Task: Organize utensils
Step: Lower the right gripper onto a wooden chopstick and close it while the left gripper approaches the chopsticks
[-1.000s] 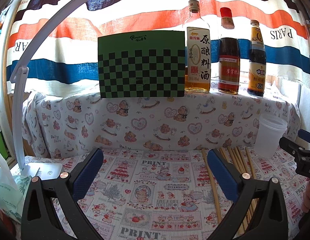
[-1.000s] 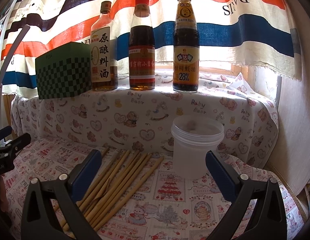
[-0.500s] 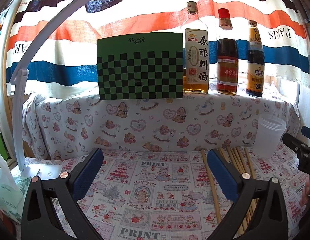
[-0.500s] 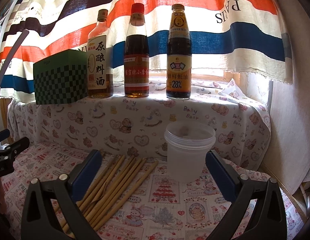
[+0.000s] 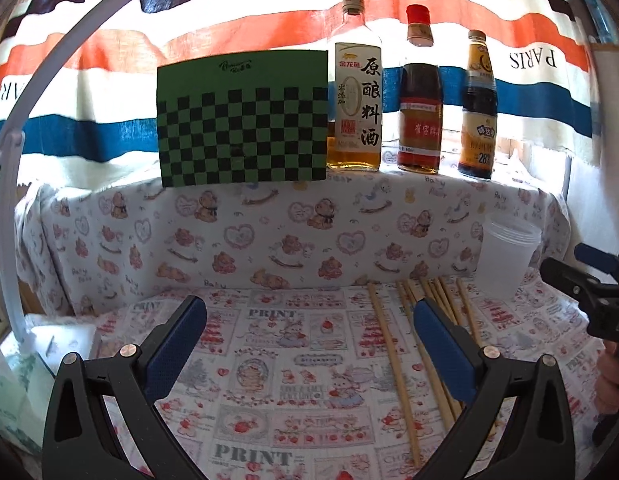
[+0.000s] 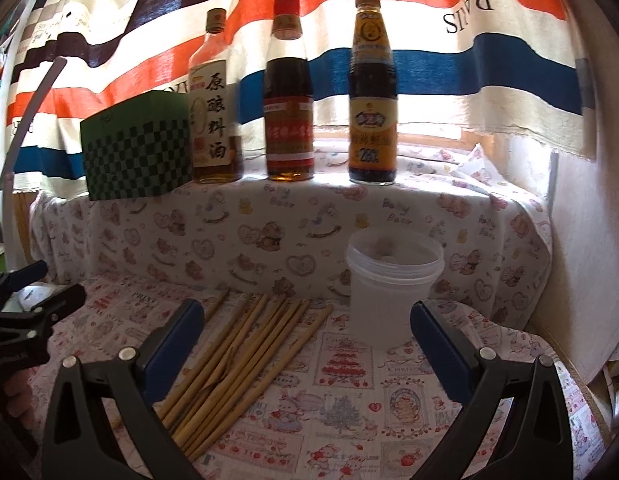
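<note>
Nearest, the left gripper [image 5: 309, 344] and right gripper [image 6: 305, 340] hang over the printed cloth [image 6: 349, 412], jaws spread wide and holding nothing. Beyond the right gripper's fingers, the chopsticks [image 6: 245, 356] lie loose in a fan on the cloth. Just beside their far ends stands the cup [image 6: 393, 292] (upright, apparently empty). Farthest, three bottles [image 6: 289, 92] line the ledge. Judged from this, sorting has not begun: every chopstick remains to be moved.

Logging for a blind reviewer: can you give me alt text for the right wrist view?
Open right tongs hover over a bundle of chopsticks on a printed cloth, with an empty plastic tub just right of them. Three bottles and a green box stand on the ledge behind.
</note>
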A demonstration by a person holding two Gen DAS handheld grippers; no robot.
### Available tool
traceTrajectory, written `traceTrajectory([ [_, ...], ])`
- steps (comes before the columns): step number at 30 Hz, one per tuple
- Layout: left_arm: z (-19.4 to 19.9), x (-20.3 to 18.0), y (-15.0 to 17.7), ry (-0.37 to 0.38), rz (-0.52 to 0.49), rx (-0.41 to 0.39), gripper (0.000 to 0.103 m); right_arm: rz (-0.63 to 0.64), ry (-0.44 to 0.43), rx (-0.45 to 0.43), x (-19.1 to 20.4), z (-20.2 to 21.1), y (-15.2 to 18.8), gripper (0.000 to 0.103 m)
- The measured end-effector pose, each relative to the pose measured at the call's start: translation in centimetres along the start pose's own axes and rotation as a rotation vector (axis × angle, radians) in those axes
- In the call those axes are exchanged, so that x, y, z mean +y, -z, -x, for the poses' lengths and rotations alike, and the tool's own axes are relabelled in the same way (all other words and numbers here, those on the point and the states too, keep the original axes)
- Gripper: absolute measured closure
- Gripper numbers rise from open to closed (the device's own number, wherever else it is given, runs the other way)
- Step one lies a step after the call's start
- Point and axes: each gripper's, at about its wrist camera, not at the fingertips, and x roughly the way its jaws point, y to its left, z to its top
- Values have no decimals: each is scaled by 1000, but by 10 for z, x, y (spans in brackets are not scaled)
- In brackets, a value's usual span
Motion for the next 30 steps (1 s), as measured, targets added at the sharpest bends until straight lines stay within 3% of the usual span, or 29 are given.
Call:
traceTrajectory([
  [4,1,-2,0,-14,-2,11,0,-19,-40,24,1,4,-2,4],
  [8,2,7,-4,151,82,61,0,-30,23,40,0,0,0,5],
  [11,3,4,-4,162,71,91,2,-39,53,38,-4,-2,0,9],
  [14,-6,-9,1,157,21,168,25,-72,44,36,-6,0,-1,19],
  [16,-17,-23,8,168,-37,252,53,-118,15,35,-9,1,1,48],
  [17,-22,-28,11,185,-53,288,60,-132,16,41,-10,0,2,55],
  [19,-29,-32,15,265,-7,347,67,-110,60,45,-6,-1,3,77],
  [21,-33,-32,17,285,39,380,74,-52,103,34,3,0,5,80],
  [23,-28,-34,18,204,13,346,75,8,93,52,12,-1,6,85],
  [24,-25,-33,18,158,2,320,75,0,56,73,14,-3,7,85],
  [26,-20,-29,14,91,6,269,74,-17,-79,201,18,-14,11,89],
  [28,-14,-22,8,56,26,222,48,9,-180,312,26,-26,16,90],
  [30,-8,-11,4,31,65,176,38,30,-197,366,33,-33,23,90],
])
